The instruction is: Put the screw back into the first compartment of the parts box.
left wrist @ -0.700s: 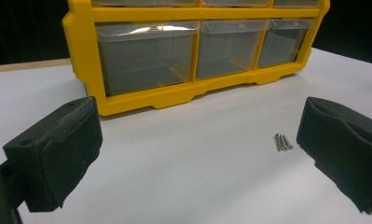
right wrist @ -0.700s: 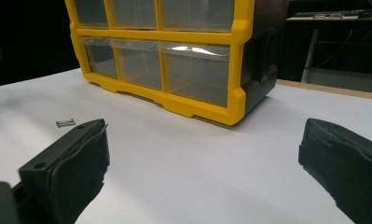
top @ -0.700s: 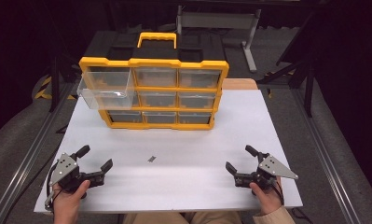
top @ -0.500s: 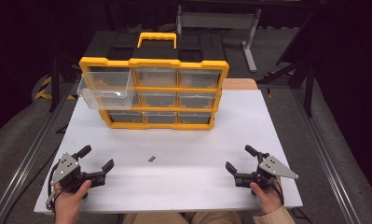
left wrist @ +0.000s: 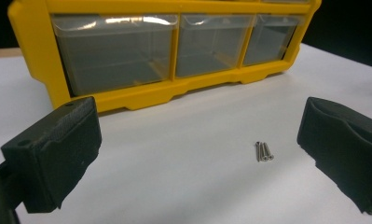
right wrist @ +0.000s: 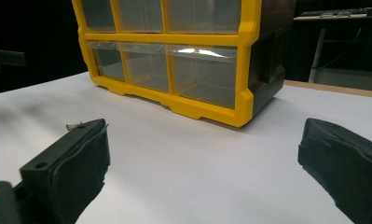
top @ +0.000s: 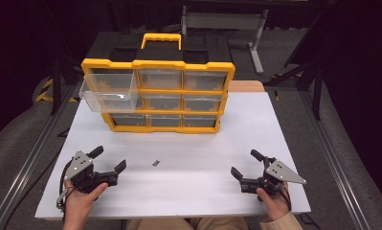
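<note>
A yellow organiser [top: 160, 96] with clear drawers stands at the back of the white table [top: 179, 187]; its top-left drawer [top: 109, 96] is pulled out. Two small screws [top: 155, 163] [left wrist: 263, 151] lie side by side on the table in front of it. My left gripper [top: 108, 159] [left wrist: 197, 154] rests at the front left with its jaws wide open and nothing between them; the screws lie a little ahead, toward its right jaw. My right gripper [top: 247, 164] [right wrist: 202, 163] rests at the front right, also open and empty. In the right gripper view the screws [right wrist: 73, 126] peek past the left jaw.
The organiser's lower drawers [left wrist: 113, 51] [right wrist: 202, 74] are shut. Dark floor, rails and a metal stand [top: 222, 21] surround the table. A wooden strip [top: 246, 86] shows behind the table's right side.
</note>
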